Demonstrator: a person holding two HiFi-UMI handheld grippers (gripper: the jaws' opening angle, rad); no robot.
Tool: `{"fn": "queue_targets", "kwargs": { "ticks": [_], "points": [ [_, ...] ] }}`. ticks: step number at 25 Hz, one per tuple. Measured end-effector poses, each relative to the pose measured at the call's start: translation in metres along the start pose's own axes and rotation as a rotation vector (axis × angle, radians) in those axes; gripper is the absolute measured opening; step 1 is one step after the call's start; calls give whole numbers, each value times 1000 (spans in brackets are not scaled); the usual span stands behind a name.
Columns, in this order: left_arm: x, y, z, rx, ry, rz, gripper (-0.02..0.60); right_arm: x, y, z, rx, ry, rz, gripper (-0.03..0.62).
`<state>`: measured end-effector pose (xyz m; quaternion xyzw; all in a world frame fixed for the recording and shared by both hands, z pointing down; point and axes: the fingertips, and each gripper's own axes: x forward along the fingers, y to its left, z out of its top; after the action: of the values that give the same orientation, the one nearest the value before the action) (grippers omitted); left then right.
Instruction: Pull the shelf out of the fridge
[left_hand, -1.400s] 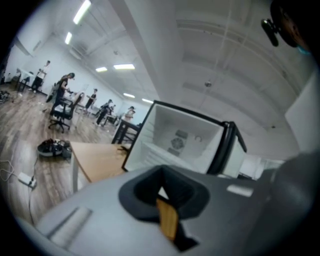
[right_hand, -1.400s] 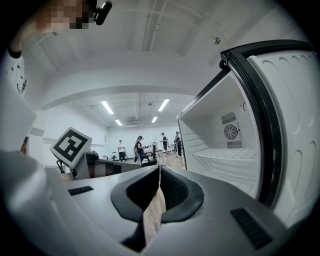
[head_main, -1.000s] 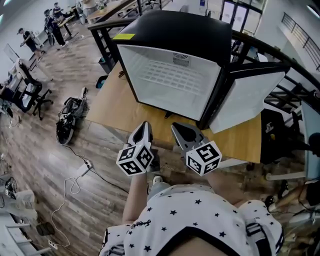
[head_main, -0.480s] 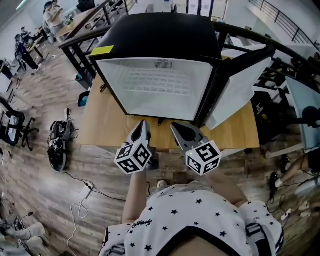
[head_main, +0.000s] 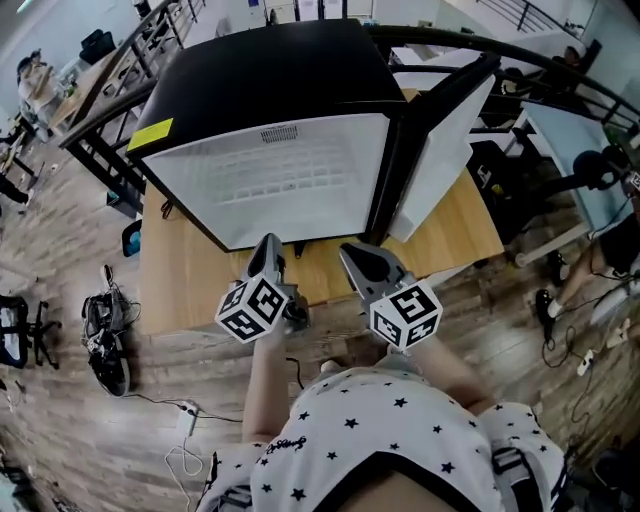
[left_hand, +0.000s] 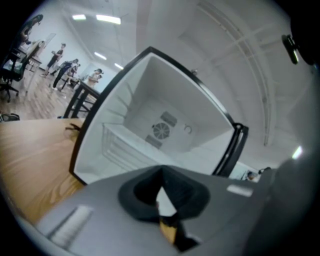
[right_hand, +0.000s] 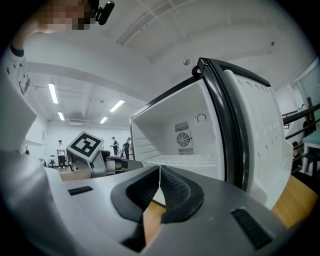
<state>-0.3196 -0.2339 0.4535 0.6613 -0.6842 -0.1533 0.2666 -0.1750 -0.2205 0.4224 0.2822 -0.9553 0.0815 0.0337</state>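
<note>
Fingers (right_hand: 179, 192): left gripper (head_main: 268, 245) and right gripper (head_main: 352, 255) both clenched, empty.
Shelf (head_main: 288, 180): ahead of fingertips, seated inside open fridge (head_main: 270, 80).
Progress: 0 steps done; reach, grasp and pull remain.

A wooden table (head_main: 190, 290) stands on a plank floor (head_main: 60, 400). A black fridge (head_main: 280, 80) with a white interior sits directly on the tabletop and covers most of it. Its open front faces the near edge. The door (head_main: 440, 150) stands open over the table's right part. Bare wood shows along the near edge and the left side.
</note>
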Motion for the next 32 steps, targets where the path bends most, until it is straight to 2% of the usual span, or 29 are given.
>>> {"fn": "queue_targets", "kwargs": {
  "ticks": [3, 15, 16, 20, 23, 32],
  "points": [
    [14, 5, 0, -56, 6, -26, 6, -3, -2, -1, 4, -1, -40, 21],
    [70, 9, 3, -381, -2, -163, 15, -15, -6, -15, 25, 42, -136, 21],
    [75, 8, 2, -406, -3, -170, 22, -16, -8, -15, 27, 46, -141, 21],
    [92, 7, 1, -488, -18, -198, 131, -18, -13, -16, 29, 57, -157, 21],
    [103, 10, 2, -545, -34, -196, 171, -19, -16, -18, 33, 65, -164, 21],
    [135, 22, 3, -661, -77, -178, 190, -16, -24, -33, 66, 91, -168, 21]
  ]
}}
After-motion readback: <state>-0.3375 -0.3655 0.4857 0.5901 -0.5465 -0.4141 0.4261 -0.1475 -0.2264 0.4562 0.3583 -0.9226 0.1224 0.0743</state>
